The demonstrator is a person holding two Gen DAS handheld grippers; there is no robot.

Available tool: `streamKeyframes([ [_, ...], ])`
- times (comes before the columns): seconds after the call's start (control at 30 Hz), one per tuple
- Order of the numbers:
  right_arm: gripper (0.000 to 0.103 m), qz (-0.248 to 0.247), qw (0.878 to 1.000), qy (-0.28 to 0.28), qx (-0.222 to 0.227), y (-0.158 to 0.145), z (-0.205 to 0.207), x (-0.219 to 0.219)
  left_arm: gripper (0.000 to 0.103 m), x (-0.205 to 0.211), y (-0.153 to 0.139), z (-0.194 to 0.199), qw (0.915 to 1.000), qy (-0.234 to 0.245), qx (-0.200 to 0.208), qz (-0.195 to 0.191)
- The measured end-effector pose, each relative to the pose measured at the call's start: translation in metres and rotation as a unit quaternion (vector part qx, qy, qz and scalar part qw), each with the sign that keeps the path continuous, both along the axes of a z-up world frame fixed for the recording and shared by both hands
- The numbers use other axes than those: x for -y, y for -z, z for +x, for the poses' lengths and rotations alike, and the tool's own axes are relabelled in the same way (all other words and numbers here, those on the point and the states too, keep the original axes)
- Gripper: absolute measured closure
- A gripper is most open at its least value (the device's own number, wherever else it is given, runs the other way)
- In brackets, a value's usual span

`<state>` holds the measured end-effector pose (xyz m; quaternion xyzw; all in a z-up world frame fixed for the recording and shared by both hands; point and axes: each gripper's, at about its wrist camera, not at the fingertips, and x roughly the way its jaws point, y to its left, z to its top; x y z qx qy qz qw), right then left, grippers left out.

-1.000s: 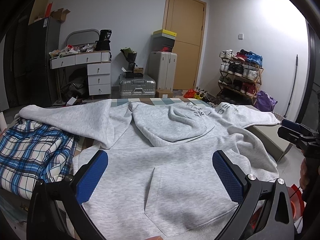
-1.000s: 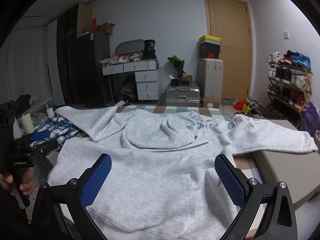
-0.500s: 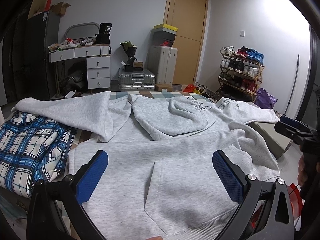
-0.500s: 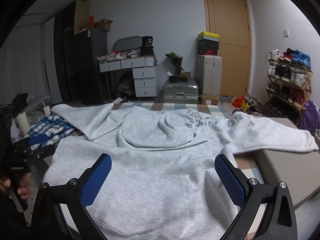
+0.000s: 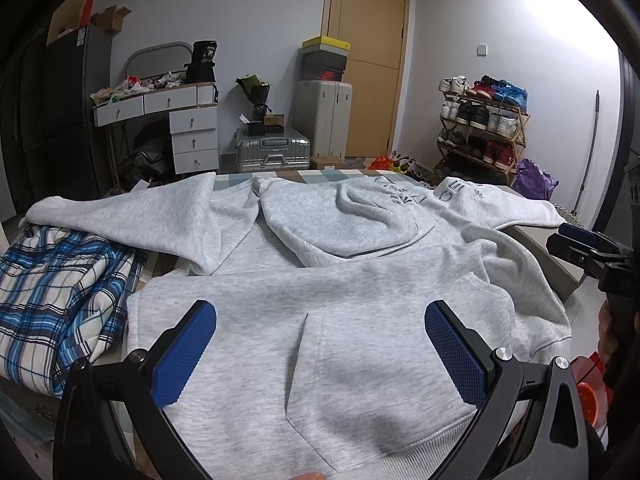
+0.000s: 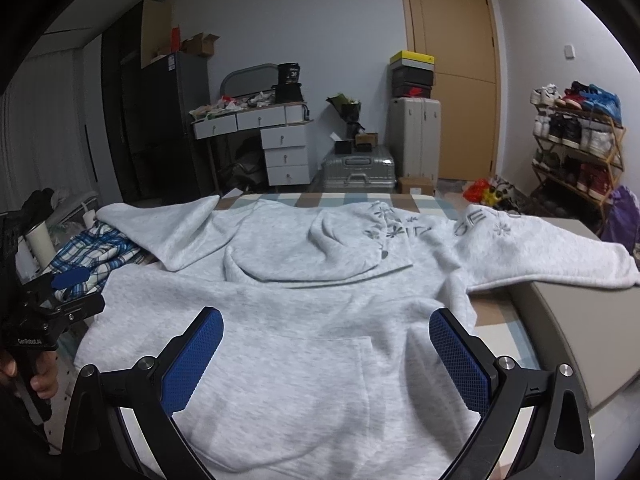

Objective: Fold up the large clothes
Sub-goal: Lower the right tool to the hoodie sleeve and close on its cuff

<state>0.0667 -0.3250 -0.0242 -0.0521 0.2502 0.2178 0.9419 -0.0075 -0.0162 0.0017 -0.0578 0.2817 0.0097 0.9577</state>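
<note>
A light grey hoodie lies spread front-up on the table, its hood flat on the chest and the pouch pocket nearest me. One sleeve reaches left over a plaid garment, the other right over a beige block. My left gripper hovers open above the pocket and hem, with nothing between its blue pads. In the right wrist view the hoodie fills the table, and my right gripper also stands open over the pocket. The left gripper shows at the left edge, held by a hand. The right gripper shows at the right edge of the left wrist view.
A blue-and-white plaid garment lies bunched at the table's left end. A beige block adjoins the right end. Checked table cover shows at the far edge. Beyond stand suitcases, a drawer desk and a shoe rack.
Both views have shifted a little, so the hoodie and room sit higher in frame and more of the hem shows. The hoodie has not moved and both grippers stay open.
</note>
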Motion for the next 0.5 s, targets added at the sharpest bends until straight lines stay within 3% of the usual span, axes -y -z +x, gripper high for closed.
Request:
streamKeyframes([
  [0.23, 0.0, 0.005, 1.0, 0.007, -0.015, 0.016, 0.005, 0.018, 0.001, -0.004, 0.006, 0.002, 0.9999, -0.002, -0.007, -0.009],
  [0.4, 0.0, -0.026, 0.999, 0.002, -0.036, 0.028, 0.007, 0.026, 0.001, 0.004, 0.018, -0.011, 0.9996, 0.012, -0.022, -0.013],
  [0.5, 0.0, -0.045, 0.998, 0.015, -0.037, 0.037, 0.007, 0.036, 0.001, 0.013, 0.032, -0.015, 0.9985, 0.013, -0.051, 0.013],
])
